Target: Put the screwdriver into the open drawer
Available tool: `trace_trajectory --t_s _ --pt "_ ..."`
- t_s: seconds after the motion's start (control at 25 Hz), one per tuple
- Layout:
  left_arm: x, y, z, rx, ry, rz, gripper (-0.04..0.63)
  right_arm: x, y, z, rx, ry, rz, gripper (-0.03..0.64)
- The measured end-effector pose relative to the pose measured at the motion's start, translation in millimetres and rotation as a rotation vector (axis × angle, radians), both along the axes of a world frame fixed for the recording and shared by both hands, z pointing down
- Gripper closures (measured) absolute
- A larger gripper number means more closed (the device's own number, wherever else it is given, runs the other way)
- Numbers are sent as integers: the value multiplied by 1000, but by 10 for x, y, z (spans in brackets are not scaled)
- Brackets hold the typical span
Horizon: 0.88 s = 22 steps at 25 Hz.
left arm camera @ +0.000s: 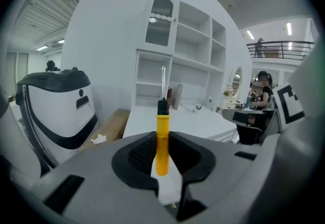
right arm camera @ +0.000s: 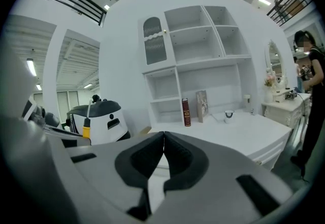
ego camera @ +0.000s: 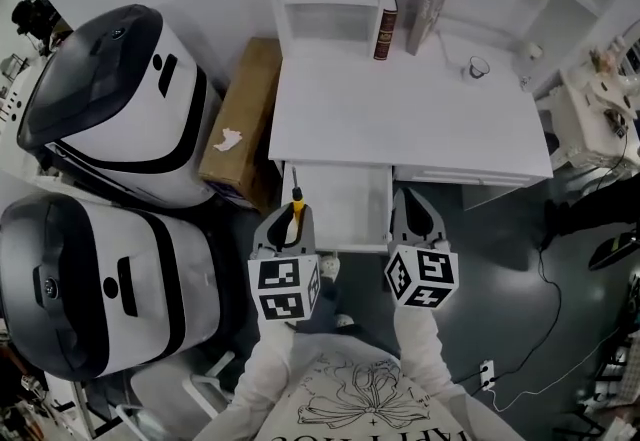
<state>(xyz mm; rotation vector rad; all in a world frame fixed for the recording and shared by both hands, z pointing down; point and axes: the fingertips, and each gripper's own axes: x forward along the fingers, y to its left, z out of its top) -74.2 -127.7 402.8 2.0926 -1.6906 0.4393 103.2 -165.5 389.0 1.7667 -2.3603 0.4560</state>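
The left tongs point(left arm camera: 162, 153) are clenched on the yellow-handled screwdriver with a black collar and thin metal shaft point(left arm camera: 162, 139), its tip pointing away from the person, above the left edge of the open white drawer point(ego camera: 345, 194) under the white desk surface point(ego camera: 420, 129). The right tongs point(right arm camera: 163, 156) are clenched shut with nothing between them, near the drawer's right front corner.

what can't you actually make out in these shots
Screwdriver tip: left gripper view, thin shaft fades against white shelves.
Drawer interior: left gripper view, hidden behind the left tongs.
Red book lettering: head view, too small.
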Motion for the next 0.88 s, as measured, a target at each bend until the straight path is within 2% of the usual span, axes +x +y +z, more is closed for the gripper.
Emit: trace_trajectory --t_s 0.44,0.88 --pt "28 -709 449 -112 -25 120 526 -147 -692 335 -74 27 35 614" --pt "68 -974 1116 -256 -102 273 526 -114 -1025 811 -168 47 100 614"
